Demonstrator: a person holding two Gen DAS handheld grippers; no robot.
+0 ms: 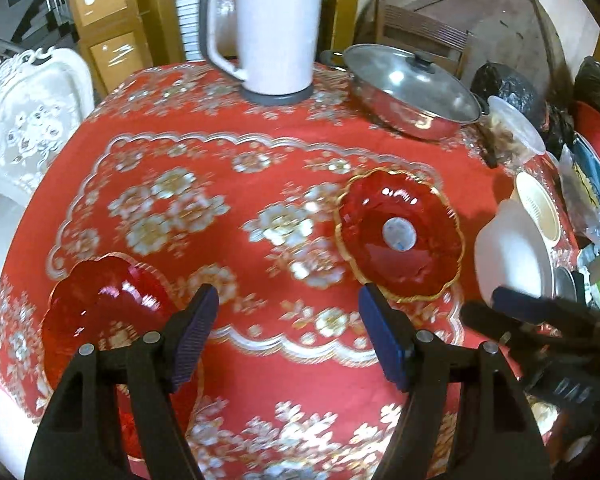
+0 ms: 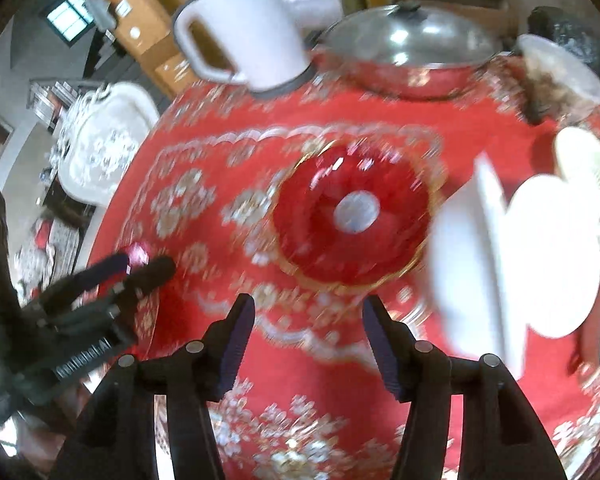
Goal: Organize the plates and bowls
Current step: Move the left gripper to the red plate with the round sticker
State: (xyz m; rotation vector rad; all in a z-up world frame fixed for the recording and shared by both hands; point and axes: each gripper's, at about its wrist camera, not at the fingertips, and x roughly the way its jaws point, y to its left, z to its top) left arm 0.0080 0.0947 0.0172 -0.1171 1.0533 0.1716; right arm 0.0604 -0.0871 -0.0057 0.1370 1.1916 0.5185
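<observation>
Left wrist view: left hand-held gripper point(image 1: 288, 312) spread, empty, one red plate point(image 1: 100, 320) touching its left finger. Other red plate point(image 1: 400, 236) sits ahead-right; right hand-held gripper point(image 2: 308, 320) also spread. I'd pinch the rim squarely.

Kettle point(image 1: 274, 36) behind; pot point(image 1: 414, 88) right of it; two dishes point(image 1: 400, 236) point(image 1: 104, 312) nearer.

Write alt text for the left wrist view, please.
The open left gripper hovers over a red floral tablecloth between two red scalloped glass plates, one left, one right. A white electric kettle and lidded steel pan stand behind.
</observation>
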